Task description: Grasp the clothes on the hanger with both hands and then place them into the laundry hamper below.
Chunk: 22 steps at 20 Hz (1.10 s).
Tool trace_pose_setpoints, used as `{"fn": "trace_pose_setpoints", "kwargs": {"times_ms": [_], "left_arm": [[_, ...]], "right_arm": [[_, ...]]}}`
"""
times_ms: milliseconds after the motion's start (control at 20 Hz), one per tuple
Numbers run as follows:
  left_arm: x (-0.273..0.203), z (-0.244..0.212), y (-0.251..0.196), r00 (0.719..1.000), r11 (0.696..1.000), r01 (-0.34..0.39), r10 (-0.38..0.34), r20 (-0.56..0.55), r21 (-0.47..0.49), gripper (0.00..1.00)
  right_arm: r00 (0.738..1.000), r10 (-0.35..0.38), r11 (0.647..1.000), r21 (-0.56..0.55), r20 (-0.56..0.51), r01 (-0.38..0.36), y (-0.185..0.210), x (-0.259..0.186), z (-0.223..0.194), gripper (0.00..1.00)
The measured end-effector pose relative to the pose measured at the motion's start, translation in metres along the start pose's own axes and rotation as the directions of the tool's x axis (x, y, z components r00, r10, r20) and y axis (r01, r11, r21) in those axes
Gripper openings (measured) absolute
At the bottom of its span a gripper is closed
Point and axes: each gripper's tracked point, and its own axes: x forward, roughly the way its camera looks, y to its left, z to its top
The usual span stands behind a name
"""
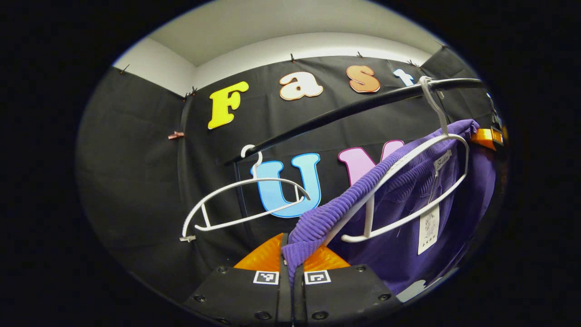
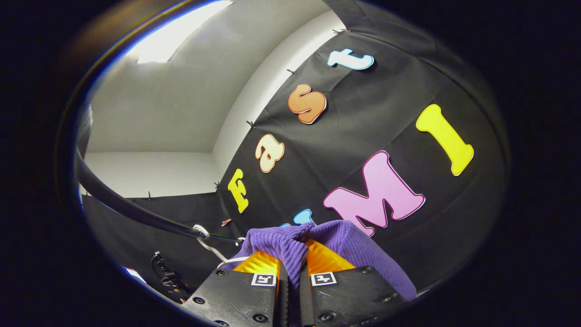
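Observation:
A purple ribbed sweater (image 1: 408,200) hangs on a white hanger (image 1: 408,181) hooked over a black rail (image 1: 345,111). In the left gripper view my left gripper (image 1: 290,261) is shut on one shoulder edge of the sweater, the knit pinched between its fingers. At the sweater's far shoulder the other gripper (image 1: 488,136) shows at the right edge. In the right gripper view my right gripper (image 2: 290,265) is shut on a fold of the purple sweater (image 2: 345,245), which bunches over its fingers. The hanger's hook (image 2: 206,240) sits on the rail (image 2: 127,206) just left of it.
A second, bare white hanger (image 1: 240,204) hangs on the rail to the left of the sweater. A white paper tag (image 1: 429,229) dangles inside the sweater's neck. Black cloth walls close in behind and on both sides.

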Motion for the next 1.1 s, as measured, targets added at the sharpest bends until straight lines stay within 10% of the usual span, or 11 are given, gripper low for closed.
{"fn": "trace_pose_setpoints", "kwargs": {"times_ms": [250,700,1100], "left_arm": [[0.015,-0.013,0.014,0.999,0.981,0.040,-0.045,-0.025,-0.189,0.06],[0.020,-0.082,-0.025,0.975,0.968,0.089,-0.133,-0.179,-0.233,0.06],[-0.023,-0.101,-0.097,0.939,0.933,0.141,-0.233,-0.255,-0.331,0.06]], "right_arm": [[0.999,-0.012,1.000,-0.008,-0.042,0.012,0.005,0.010,-0.011,0.13],[0.996,-0.025,1.000,-0.003,-0.083,0.025,-0.007,0.010,-0.020,0.13],[0.948,-0.308,0.949,-0.094,-0.081,0.300,-0.094,-0.026,-0.026,0.13]]}}
